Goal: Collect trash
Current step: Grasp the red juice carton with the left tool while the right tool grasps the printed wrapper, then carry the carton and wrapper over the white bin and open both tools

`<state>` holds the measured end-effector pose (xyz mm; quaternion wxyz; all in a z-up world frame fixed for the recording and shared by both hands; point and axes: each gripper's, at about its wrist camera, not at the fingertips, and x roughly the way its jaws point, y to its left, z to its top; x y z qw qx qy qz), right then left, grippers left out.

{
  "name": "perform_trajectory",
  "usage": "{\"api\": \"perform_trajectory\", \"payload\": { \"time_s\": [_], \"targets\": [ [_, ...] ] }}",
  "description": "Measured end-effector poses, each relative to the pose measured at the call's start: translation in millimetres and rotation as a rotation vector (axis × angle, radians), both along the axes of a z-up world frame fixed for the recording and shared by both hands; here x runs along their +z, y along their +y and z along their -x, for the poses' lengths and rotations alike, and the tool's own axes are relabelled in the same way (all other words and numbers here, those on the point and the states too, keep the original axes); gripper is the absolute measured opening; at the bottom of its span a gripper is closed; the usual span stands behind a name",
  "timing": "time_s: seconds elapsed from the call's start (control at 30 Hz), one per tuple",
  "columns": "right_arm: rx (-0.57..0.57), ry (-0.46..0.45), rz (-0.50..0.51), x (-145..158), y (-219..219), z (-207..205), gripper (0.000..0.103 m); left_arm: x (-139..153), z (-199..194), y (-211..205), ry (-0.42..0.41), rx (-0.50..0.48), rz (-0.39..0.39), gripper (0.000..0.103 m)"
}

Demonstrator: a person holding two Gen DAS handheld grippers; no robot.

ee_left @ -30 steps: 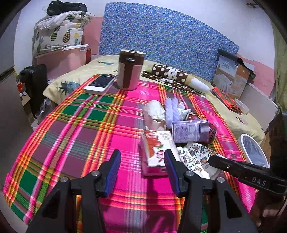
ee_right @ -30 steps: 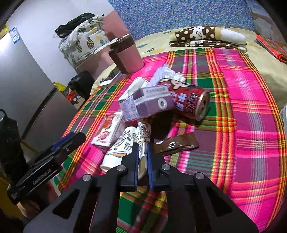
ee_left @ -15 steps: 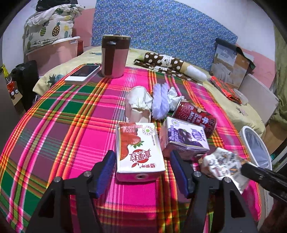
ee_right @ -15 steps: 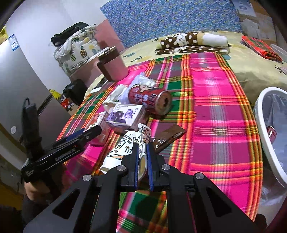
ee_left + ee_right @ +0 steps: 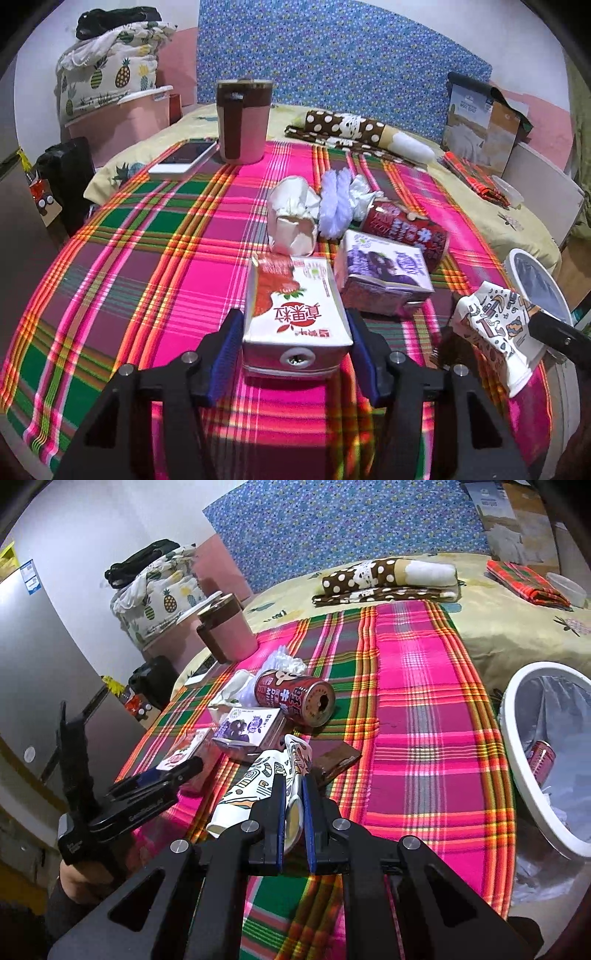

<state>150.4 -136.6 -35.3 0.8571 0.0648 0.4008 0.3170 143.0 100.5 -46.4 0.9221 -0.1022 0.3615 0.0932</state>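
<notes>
On the pink plaid cloth (image 5: 147,258) lies a red-and-white strawberry milk carton (image 5: 291,295). My left gripper (image 5: 294,317) straddles it; its jaws are closing, the blue pads close beside the carton's two sides. My right gripper (image 5: 293,781) is shut on a crushed patterned paper cup (image 5: 251,790), held just above the cloth. Beyond lie a purple carton (image 5: 384,266), a red can (image 5: 406,229) on its side, crumpled tissues (image 5: 291,218) and a brown wrapper (image 5: 340,757). A white-rimmed trash bin (image 5: 517,738) stands off the right edge.
A pink-and-brown tumbler (image 5: 242,122) and a phone (image 5: 184,157) sit at the far left of the cloth. A dotted brown roll (image 5: 343,125) lies behind. The bin holds a red can (image 5: 541,755) and paper. A person's hand (image 5: 74,878) holds the left gripper.
My left gripper moved forward until the strawberry carton came between its jaws, which widened and then narrowed. My right gripper carried the paper cup right, bringing the bin into view.
</notes>
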Motion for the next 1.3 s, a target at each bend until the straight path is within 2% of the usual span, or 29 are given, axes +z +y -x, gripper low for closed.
{"api": "perform_trajectory", "payload": {
  "time_s": [0.57, 0.97, 1.3],
  "targets": [
    [-0.068, -0.044, -0.021, 12, -31, 12, 0.011, 35, 18, -41, -0.086, -0.109, 0.002, 0.057],
    [-0.142, -0.061, -0.033, 14, -64, 14, 0.011, 42, 10, -91, -0.085, -0.235, 0.013, 0.057],
    [-0.256, -0.064, -0.046, 11, -113, 8, 0.011, 48, -6, -146, -0.081, -0.372, 0.018, 0.057]
  ]
}}
